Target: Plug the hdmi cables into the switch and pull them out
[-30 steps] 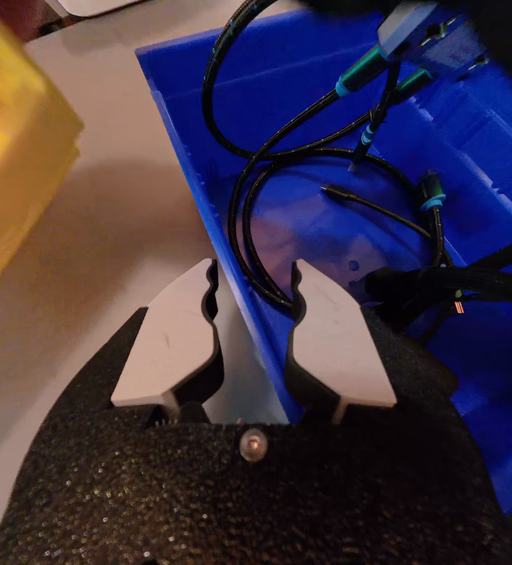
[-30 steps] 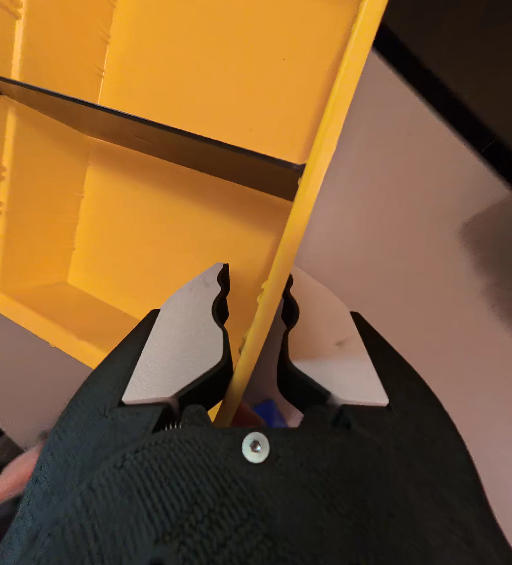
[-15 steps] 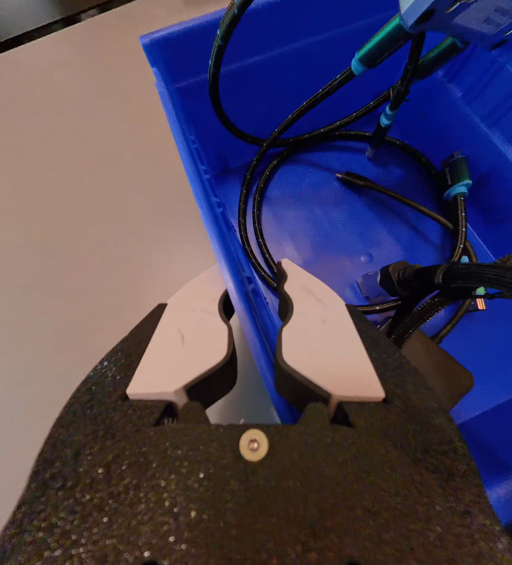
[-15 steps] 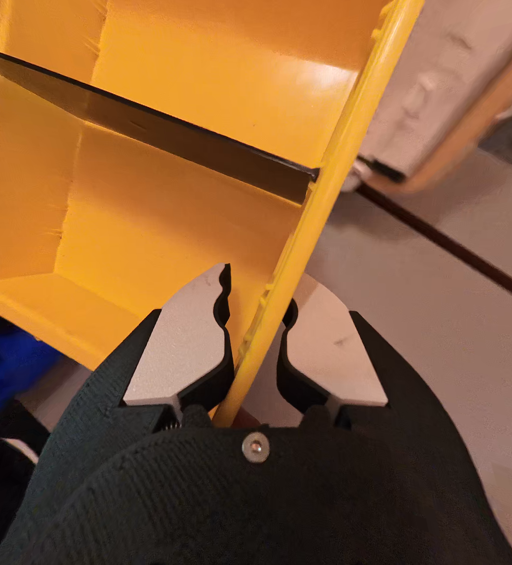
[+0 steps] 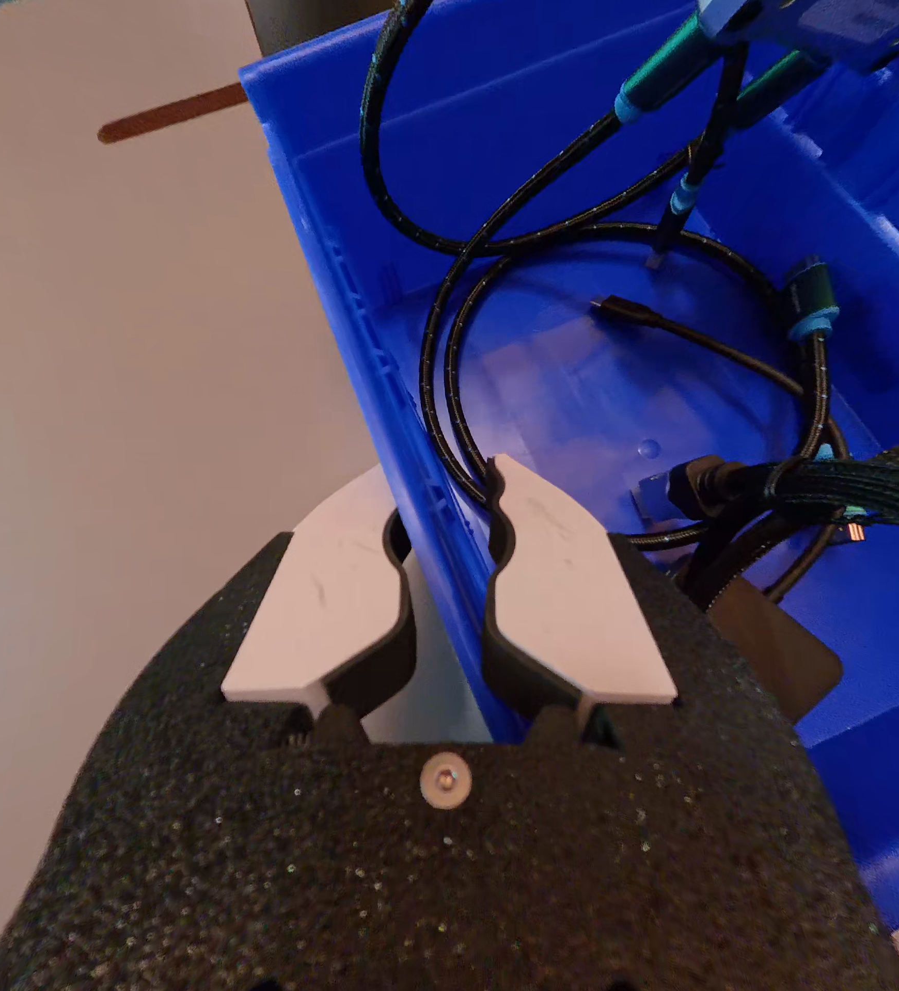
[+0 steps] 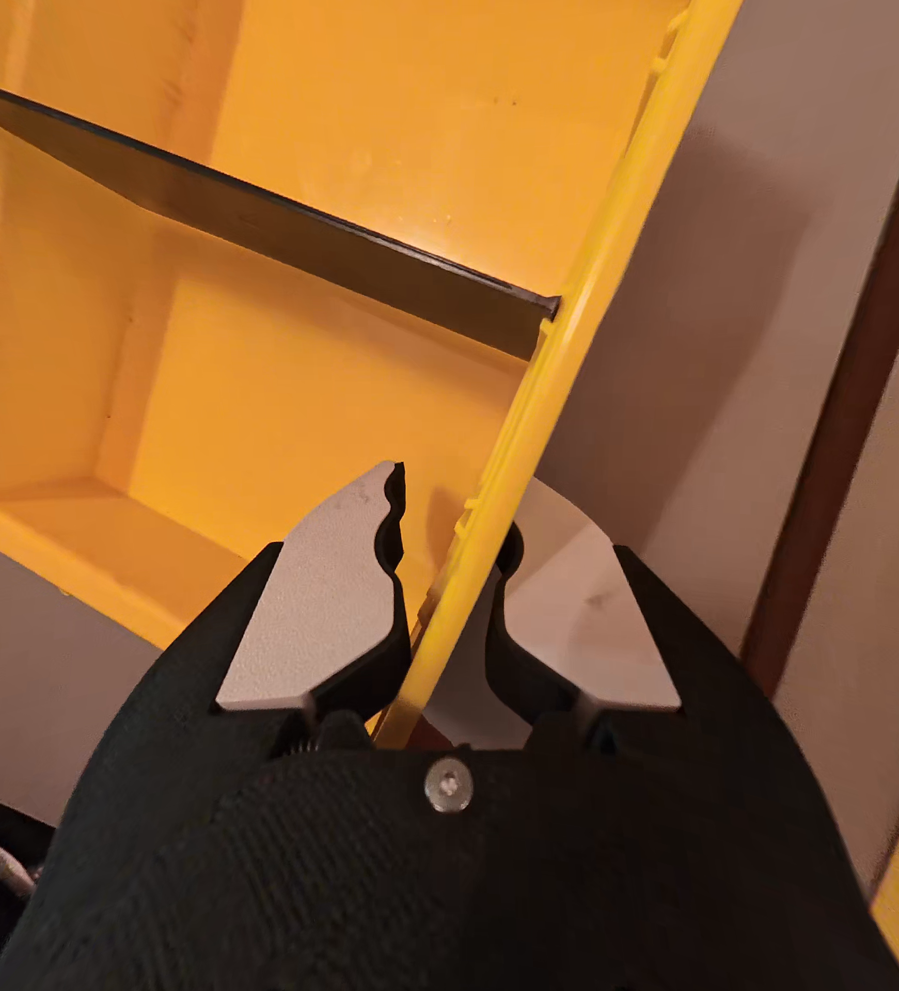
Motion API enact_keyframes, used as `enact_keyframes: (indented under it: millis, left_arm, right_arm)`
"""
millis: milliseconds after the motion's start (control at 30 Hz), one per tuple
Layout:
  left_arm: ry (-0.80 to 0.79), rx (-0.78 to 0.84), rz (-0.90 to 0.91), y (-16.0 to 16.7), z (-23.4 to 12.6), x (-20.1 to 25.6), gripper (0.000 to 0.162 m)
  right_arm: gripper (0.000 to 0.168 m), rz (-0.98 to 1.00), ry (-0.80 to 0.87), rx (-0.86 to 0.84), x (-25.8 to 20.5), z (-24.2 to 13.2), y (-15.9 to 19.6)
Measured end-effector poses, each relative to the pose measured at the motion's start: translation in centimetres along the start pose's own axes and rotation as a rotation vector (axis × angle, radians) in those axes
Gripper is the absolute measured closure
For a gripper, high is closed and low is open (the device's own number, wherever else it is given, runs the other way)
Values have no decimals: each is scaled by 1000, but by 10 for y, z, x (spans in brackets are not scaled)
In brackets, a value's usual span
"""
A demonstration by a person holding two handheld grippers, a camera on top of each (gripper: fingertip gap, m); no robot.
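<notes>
My left gripper (image 5: 444,515) fingers pinch blue bin (image 5: 490,134) wall; HDMI cables (image 5: 439,375) coil inside, just right of fingers. Right gripper (image 6: 455,523) clamps yellow bin (image 6: 570,386) rim; switch (image 5: 833,21) top right.

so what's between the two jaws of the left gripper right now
The side wall of the blue plastic bin stands between the jaws of the left gripper in the left wrist view: one finger is outside it, the other inside beside the black braided cables.

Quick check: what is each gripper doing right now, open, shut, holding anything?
Left gripper: shut on the blue bin's wall.
Right gripper: shut on the yellow bin's wall.
</notes>
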State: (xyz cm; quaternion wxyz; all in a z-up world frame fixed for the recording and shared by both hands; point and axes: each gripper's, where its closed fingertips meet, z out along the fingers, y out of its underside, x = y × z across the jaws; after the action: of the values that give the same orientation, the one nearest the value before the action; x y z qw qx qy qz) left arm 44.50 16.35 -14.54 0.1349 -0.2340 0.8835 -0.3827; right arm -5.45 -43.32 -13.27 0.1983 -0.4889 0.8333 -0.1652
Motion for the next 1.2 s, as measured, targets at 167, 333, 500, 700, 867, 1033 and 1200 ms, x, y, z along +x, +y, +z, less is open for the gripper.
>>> enact_keyframes:
  millis: [167,333,500,700,867,1033,1200]
  left_arm:
    - [4,-4,13,-25,30,-22,137]
    - [-9,-7,4,-39,47,-37,137]
    - [-4,-9,12,-48,58,-48,137]
    - [11,-5,23,-59,72,-62,137]
    - [-105,-17,51,-60,70,-72,123]
    - [-207,-20,276,-69,63,-74,92]
    - [-321,18,491,-116,30,-67,110]
  right_arm:
    - [137,-69,-76,-54,24,16,-10]
    - [135,-152,-143,-82,30,40,-31]
    - [135,-155,-170,-84,24,64,-49]
    - [122,-258,21,-26,41,68,-63]
    - [90,-357,383,297,46,11,-113]
    - [80,-317,215,680,-59,-65,-126]
    - [86,-475,-98,655,-190,-46,-53]
